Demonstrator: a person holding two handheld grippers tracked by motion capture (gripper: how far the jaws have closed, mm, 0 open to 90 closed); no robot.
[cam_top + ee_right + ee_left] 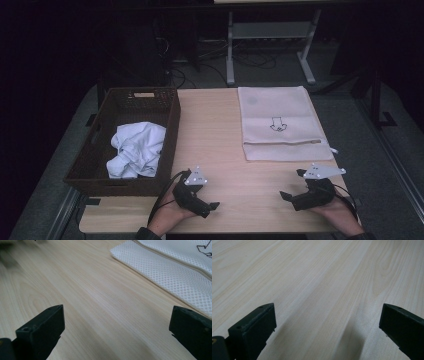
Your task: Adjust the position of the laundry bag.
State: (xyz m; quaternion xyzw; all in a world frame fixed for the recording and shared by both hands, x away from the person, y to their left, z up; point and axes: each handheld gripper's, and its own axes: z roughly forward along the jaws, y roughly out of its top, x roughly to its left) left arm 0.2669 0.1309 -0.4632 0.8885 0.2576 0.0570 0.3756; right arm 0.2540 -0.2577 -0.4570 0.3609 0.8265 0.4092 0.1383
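A white mesh laundry bag (280, 125) with a small black drawing and a zipper lies flat on the right half of the wooden table (215, 135). A crumpled white garment (136, 149) sits inside a dark wicker basket (170, 125) on the left. My left gripper (210, 196) rests low near the front edge, just right of the basket, open over bare wood (322, 290). My right gripper (292, 185) is at the front right, open, just in front of the bag. Its view shows the mesh bag (175, 272) at upper right.
The basket takes up the table's left side, overhanging the edge. Beyond the table stand the white legs of another table (270, 45) with cables on a grey floor. Bare wood lies between basket and bag.
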